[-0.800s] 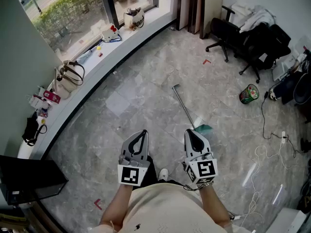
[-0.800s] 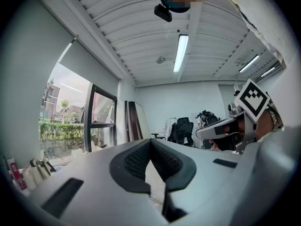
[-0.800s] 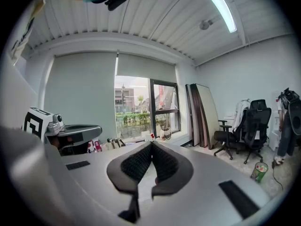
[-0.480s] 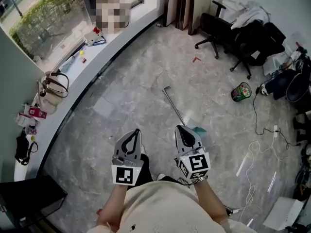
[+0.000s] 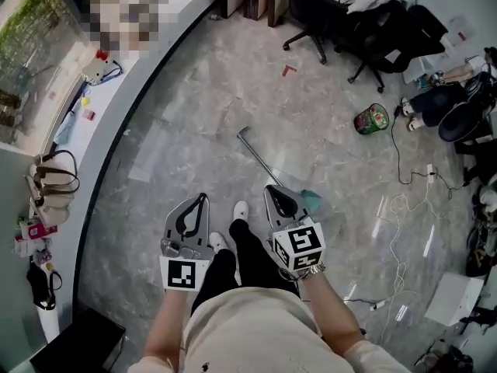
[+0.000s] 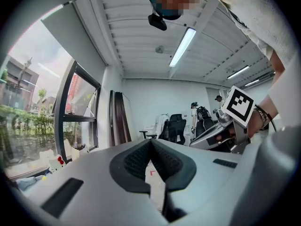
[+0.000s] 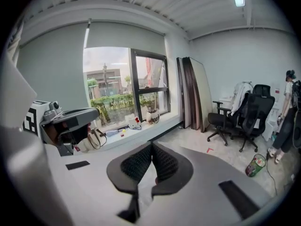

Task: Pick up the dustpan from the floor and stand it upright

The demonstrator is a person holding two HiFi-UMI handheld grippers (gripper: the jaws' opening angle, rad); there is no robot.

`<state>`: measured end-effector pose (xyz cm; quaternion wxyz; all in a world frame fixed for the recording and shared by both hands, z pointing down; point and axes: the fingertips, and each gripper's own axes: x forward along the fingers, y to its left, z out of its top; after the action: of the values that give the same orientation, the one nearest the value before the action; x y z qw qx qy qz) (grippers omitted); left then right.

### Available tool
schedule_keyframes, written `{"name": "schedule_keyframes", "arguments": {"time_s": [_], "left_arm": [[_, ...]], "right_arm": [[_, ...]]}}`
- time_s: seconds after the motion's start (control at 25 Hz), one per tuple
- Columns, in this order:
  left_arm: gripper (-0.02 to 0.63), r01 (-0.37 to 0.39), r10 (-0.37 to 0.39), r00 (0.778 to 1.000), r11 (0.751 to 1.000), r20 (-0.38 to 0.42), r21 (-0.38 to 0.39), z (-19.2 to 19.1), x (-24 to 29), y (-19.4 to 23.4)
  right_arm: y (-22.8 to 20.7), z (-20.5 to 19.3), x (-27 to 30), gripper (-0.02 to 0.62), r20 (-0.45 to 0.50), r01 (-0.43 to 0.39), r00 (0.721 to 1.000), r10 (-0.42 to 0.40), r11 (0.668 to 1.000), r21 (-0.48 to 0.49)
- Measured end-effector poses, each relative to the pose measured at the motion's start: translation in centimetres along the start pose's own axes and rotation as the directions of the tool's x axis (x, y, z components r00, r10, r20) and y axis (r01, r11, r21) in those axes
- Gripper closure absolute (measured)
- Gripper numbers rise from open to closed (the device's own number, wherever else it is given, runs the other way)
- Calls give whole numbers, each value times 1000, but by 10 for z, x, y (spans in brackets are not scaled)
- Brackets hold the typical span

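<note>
Head view has swung since the earlier frames: the window ledge (image 5: 101, 123) has slid toward the left edge, and the chairs (image 5: 342, 22) and green can (image 5: 371, 119) sit higher and further left in the picture. The dustpan (image 5: 260, 158) lies flat on the floor (image 5: 194, 92) as before, its thin handle running up and to the left, its teal pan showing just beside the right gripper (image 5: 272, 189) and partly hidden behind it. The person's dark legs and a white shoe (image 5: 241, 209) now show between the two grippers, where earlier only a little of a shoe showed. The left gripper (image 5: 200, 198) is held beside the right, well apart from the dustpan. Both grippers have their pads pressed together at the tips with nothing between them, and neither touches the dustpan.
</note>
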<state>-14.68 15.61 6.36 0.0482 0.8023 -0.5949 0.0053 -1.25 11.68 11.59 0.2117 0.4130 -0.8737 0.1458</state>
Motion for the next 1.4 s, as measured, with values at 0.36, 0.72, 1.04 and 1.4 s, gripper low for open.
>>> {"name": "schedule_keyframes", "arguments": {"time_s": [0.36,0.72,1.04,1.4], "left_arm": [[595,30,-27,997,999,-76,34,-85,162,58],[595,127,-123,975,992,-183,9,-331,285,132],[595,324,-308,916,946,-257,23,-612,359,158],[595,375,-362,911,927,-197,28,-791,430,168]], "right_arm": [[-117,-65,197,578,-239,-39,970,39,999,2],[-183,-259,424,577,-455,-106,887,78,994,-36],[-262,-515,611,566,-622,-148,777,96,988,-33],[-318,-684,749,494,-715,-213,694,83,973,-93]]}}
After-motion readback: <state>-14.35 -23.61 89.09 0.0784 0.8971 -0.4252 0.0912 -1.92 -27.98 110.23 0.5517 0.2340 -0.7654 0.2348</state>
